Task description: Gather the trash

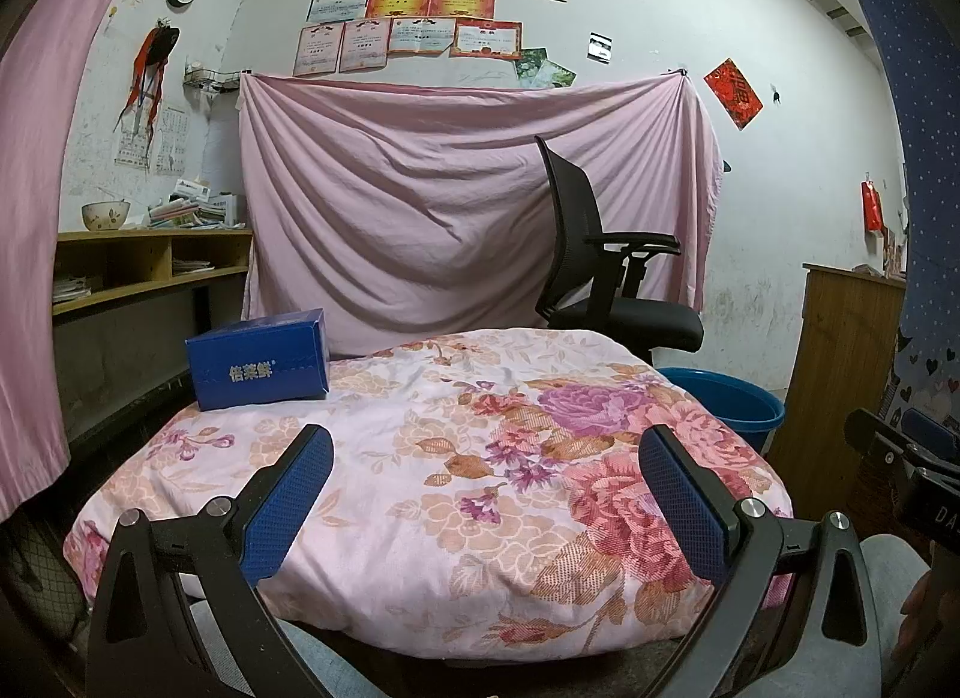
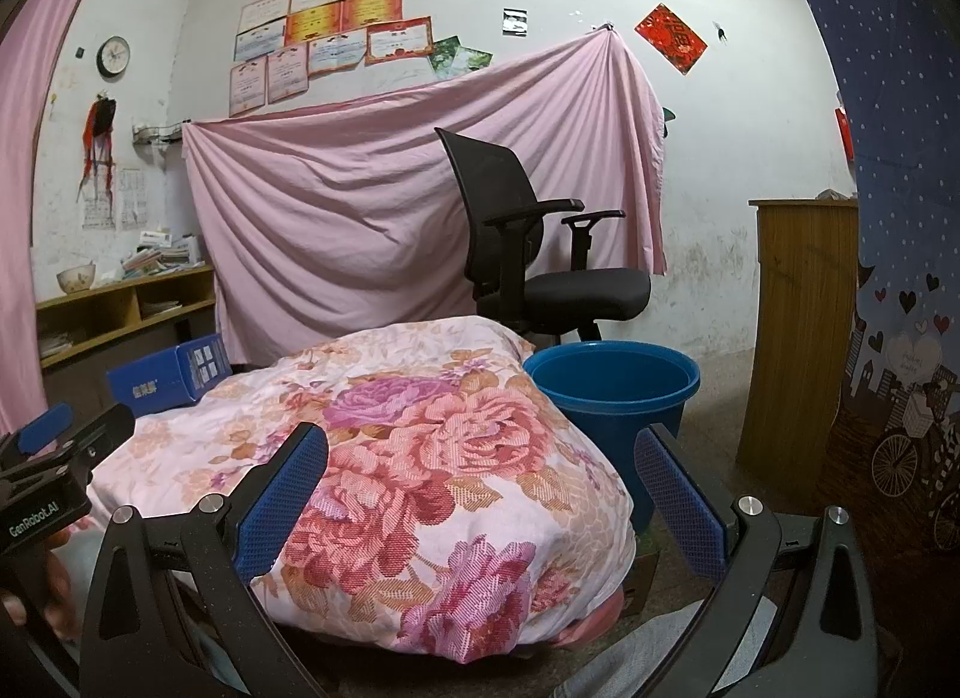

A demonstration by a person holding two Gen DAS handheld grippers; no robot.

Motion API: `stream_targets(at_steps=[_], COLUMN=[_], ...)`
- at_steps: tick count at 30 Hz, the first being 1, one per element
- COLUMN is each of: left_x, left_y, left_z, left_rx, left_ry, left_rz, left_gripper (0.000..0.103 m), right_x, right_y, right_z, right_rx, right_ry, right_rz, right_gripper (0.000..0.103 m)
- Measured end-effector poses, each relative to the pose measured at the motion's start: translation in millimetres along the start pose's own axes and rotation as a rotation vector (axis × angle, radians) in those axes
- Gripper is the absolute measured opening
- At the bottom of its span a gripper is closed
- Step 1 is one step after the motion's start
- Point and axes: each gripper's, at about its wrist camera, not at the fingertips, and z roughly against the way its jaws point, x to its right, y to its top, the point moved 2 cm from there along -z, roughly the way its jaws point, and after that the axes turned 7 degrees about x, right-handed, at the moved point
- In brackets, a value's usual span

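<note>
Both my tongs are spread wide and hold nothing: the left tongs (image 1: 486, 494) hang over the near edge of the flowered counter (image 1: 384, 458), the right tongs (image 2: 480, 494) over its right end. The only likely trash I see is the blue box (image 1: 259, 359), sitting at the far left corner. The bucket (image 2: 612, 380) stands on the floor just beside the counter's right side. I'd reach with the left, straddle the box's short sides squarely, then squeeze gently.
</note>
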Motion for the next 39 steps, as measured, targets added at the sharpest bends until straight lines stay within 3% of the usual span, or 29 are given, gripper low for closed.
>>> stream_targets(at_steps=[39], left_x=[-1.4], left_y=[2.3], left_z=[-1.1], left_rx=[0.005], left_ry=[-0.002], left_rz=[-0.004], left_gripper=[0.100], right_x=[0.6], right_y=[0.8], right_z=[-1.1], right_rx=[-0.001], right_ry=[-0.001], right_rz=[-0.002], right_gripper=[0.103])
